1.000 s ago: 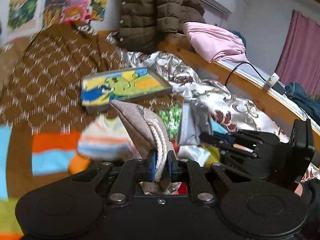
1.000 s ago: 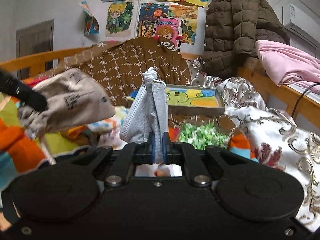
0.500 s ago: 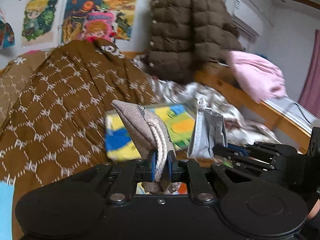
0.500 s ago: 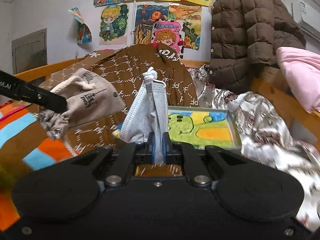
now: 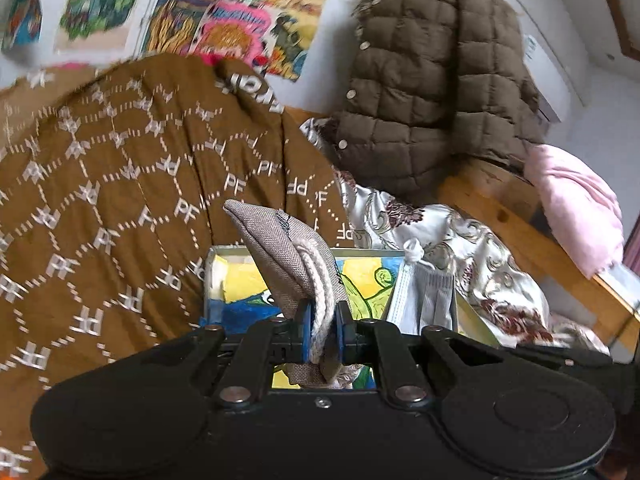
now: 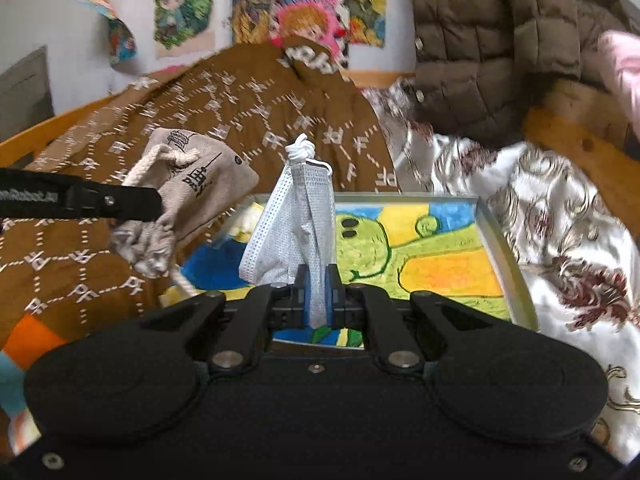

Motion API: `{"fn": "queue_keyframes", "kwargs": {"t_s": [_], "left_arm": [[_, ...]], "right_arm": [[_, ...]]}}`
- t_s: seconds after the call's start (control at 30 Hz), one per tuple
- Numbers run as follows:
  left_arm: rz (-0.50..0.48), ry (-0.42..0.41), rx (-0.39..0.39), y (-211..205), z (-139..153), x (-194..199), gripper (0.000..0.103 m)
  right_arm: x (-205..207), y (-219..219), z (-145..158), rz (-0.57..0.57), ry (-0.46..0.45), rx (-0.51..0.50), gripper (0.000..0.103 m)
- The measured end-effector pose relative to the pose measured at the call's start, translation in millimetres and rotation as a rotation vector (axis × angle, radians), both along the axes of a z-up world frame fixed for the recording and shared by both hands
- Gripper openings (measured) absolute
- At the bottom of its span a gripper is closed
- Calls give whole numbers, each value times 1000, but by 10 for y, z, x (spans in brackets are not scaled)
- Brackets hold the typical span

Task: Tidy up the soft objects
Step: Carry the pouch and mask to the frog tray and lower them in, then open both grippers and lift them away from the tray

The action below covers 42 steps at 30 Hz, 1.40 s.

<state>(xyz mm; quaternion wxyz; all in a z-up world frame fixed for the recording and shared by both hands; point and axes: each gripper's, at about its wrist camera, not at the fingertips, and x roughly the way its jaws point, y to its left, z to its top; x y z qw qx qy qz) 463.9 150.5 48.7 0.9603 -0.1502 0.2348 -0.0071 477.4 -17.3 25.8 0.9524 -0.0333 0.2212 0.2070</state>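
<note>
My left gripper (image 5: 323, 330) is shut on a grey linen drawstring pouch (image 5: 286, 254) by its white cord; the pouch also shows in the right wrist view (image 6: 196, 184). My right gripper (image 6: 318, 294) is shut on a folded grey face mask (image 6: 298, 220), which also shows in the left wrist view (image 5: 424, 292). Both are held in the air just above a shallow tray (image 6: 500, 248) whose bottom carries a yellow, green and blue drawing. The pouch hangs over the tray's left edge and the mask over its middle.
The tray lies on a bed between a brown patterned garment (image 5: 120, 184) on the left and a white floral satin cloth (image 6: 560, 216) on the right. A brown puffer jacket (image 5: 432, 80) and a pink cloth (image 5: 576, 204) hang on the wooden rail behind.
Both grippers have moved forward and up to the tray with their loads still held. The tray now lies right under them, and the striped items on the bed have dropped out of view.
</note>
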Motion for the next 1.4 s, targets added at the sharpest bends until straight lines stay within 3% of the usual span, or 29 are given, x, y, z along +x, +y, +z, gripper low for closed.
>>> {"fn": "queue_keyframes", "kwargs": {"t_s": [0.37, 0.63, 0.67, 0.83, 1.0, 1.13, 1.23, 1.4], "left_arm": [[-9, 160, -75, 96, -599, 536, 13], [6, 232, -59, 128, -734, 607, 21], [12, 238, -57, 134, -738, 612, 22], [21, 237, -57, 164, -677, 518, 47], [34, 195, -67, 177, -535, 333, 58], [42, 112, -31, 171, -351, 78, 67], [45, 51, 6, 160, -169, -142, 69], [72, -67, 28, 156, 151, -522, 81]], "right_arm": [[714, 166, -297, -80, 195, -17, 3], [1004, 277, -568, -98, 240, -73, 7], [1021, 289, -577, -101, 238, -79, 10], [918, 338, -573, -98, 207, -97, 26], [712, 294, -388, -100, 159, -85, 42], [504, 212, -177, -102, 99, -55, 54], [316, 155, 0, -114, 43, -20, 68], [-18, 74, 287, -120, -40, 39, 92]]}}
